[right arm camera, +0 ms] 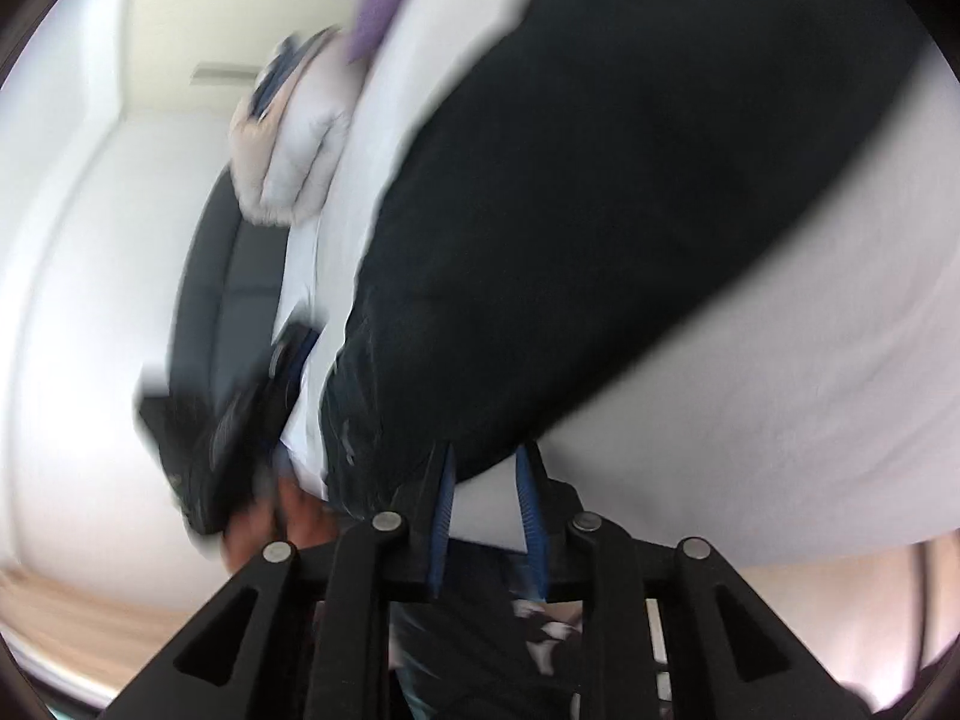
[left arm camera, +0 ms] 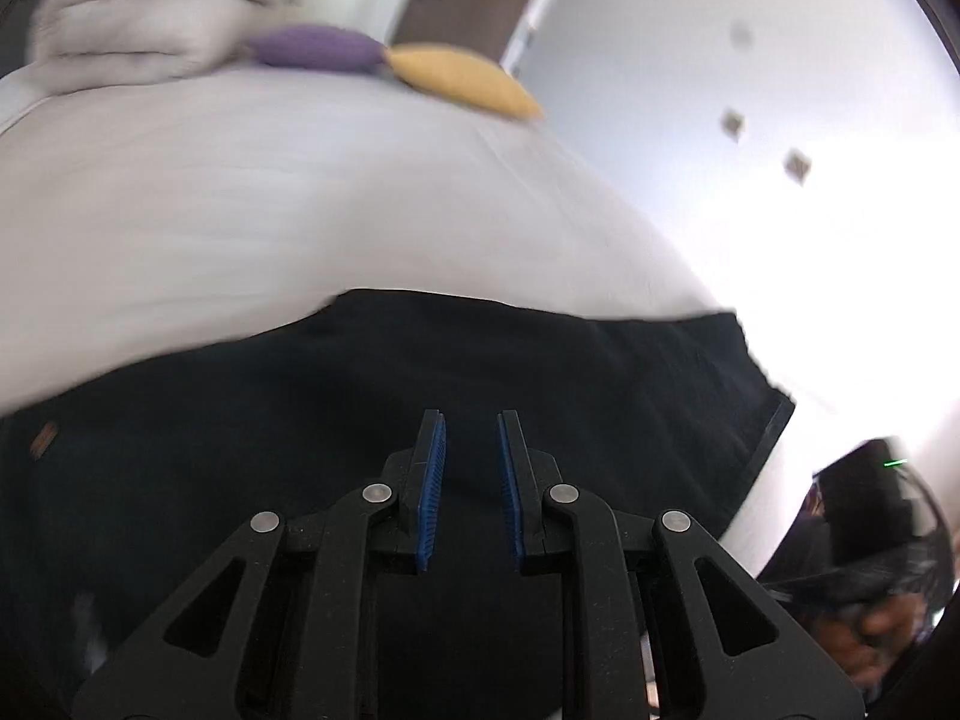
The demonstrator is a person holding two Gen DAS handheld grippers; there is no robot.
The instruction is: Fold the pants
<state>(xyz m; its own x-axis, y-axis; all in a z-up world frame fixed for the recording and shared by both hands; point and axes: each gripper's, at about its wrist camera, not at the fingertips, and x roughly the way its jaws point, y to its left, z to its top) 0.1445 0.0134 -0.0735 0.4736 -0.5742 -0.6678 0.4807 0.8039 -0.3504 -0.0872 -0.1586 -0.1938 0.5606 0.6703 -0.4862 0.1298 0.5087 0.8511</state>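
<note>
- Black fabric pants (left arm camera: pixel 372 420): they lie spread flat on the white bed sheet (left arm camera: pixel 300 210), with one hemmed end reaching toward the bed's edge at my right in the left wrist view. A small tan label (left arm camera: pixel 43 438) shows on the cloth near the left border.
- My left gripper (left arm camera: pixel 471 420): it hovers over the middle of the pants with its blue-padded fingers (left arm camera: pixel 433 480) parted and nothing between them.
- My right gripper (right arm camera: pixel 483 456): it sits at the near edge of the pants (right arm camera: pixel 600 210), fingers apart. Motion blur hides whether a pad touches the cloth, but no fabric sits in the gap.
- Step in hand, as I judge it: taking hold before a fold. To do it well, I would bring each gripper to an outer edge, pinch every layer at once, and lift both ends level so the crease falls straight.
- Risk, as I judge it: catching the sheet along with the dark cloth, or closing on only the top layer.
- Surroundings: a pale folded quilted blanket (left arm camera: pixel 138 30), a purple cushion (left arm camera: pixel 315 47) and a yellow cushion (left arm camera: pixel 462 81) rest at the far end of the bed.
- Containers: none is visible in either view.
</note>
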